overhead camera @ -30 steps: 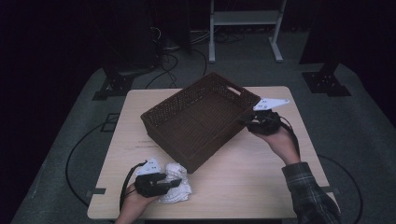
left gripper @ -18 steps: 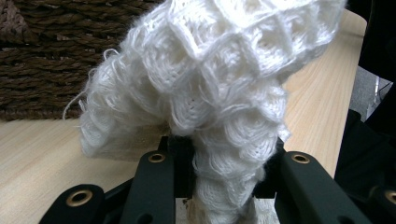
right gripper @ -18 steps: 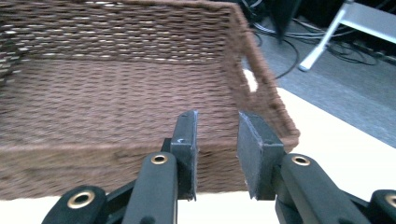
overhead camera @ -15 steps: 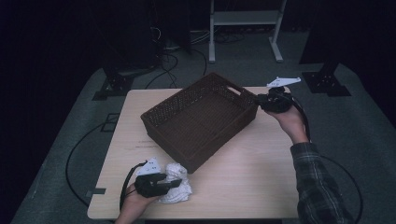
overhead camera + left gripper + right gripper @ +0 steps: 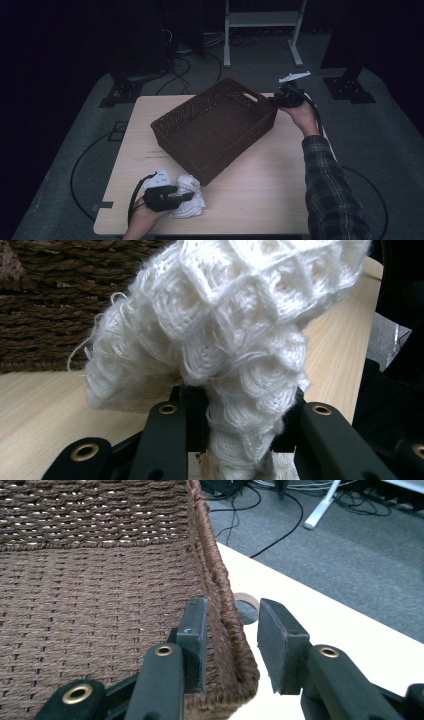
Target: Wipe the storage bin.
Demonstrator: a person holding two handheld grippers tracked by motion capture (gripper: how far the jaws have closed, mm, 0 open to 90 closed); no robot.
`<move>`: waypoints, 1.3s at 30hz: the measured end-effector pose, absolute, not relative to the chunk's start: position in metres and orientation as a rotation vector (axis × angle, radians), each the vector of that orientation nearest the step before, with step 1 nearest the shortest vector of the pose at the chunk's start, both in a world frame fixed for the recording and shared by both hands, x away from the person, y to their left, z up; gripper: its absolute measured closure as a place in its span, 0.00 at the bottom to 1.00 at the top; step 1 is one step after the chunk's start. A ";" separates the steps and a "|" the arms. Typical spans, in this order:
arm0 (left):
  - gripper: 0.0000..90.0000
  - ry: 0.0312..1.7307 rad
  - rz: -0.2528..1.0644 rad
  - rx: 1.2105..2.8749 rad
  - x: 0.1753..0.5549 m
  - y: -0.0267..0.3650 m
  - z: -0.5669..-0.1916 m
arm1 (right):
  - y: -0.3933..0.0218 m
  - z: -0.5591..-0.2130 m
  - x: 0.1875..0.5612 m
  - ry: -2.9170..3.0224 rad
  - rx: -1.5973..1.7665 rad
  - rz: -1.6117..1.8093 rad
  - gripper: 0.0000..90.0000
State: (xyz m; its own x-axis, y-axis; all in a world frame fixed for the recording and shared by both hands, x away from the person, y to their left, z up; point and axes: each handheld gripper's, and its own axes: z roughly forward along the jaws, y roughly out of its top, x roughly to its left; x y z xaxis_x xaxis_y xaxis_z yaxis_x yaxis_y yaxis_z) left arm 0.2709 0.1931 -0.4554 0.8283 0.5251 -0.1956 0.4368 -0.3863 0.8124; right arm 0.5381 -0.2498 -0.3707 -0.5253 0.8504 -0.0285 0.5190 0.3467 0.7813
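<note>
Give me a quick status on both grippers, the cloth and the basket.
Left gripper shut on white knitted cloth, near table edge. Right gripper open, jaws astride the wicker basket rim, not clamped. Nothing in the way.

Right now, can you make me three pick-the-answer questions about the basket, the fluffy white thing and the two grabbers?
1. Where is the white knitted cloth?
A. inside the basket
B. on the table beside the basket
C. on the floor

2. What colour is the woven basket?
A. dark brown
B. white
C. blue

3. What is the right gripper doing?
A. squeezing the cloth
B. hanging far from everything
C. standing with its jaws on either side of the basket's rim

Answers:
1 B: in the high view the cloth lies on the table at the basket's near corner, with the left gripper shut on it.
2 A: its weave is dark brown in all views.
3 C: one jaw is inside the rim, the other outside with a gap, so it is not clamped.
</note>
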 end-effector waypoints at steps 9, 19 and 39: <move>0.75 0.698 0.106 2.038 0.271 0.191 -0.456 | -0.252 -0.387 0.550 2.182 1.276 1.014 0.79; 0.75 0.693 0.101 2.042 0.270 0.190 -0.455 | -0.251 -0.391 0.551 2.226 1.269 0.977 0.82; 0.75 0.693 0.102 2.051 0.271 0.189 -0.457 | -0.276 -0.389 0.522 2.164 1.353 0.929 0.90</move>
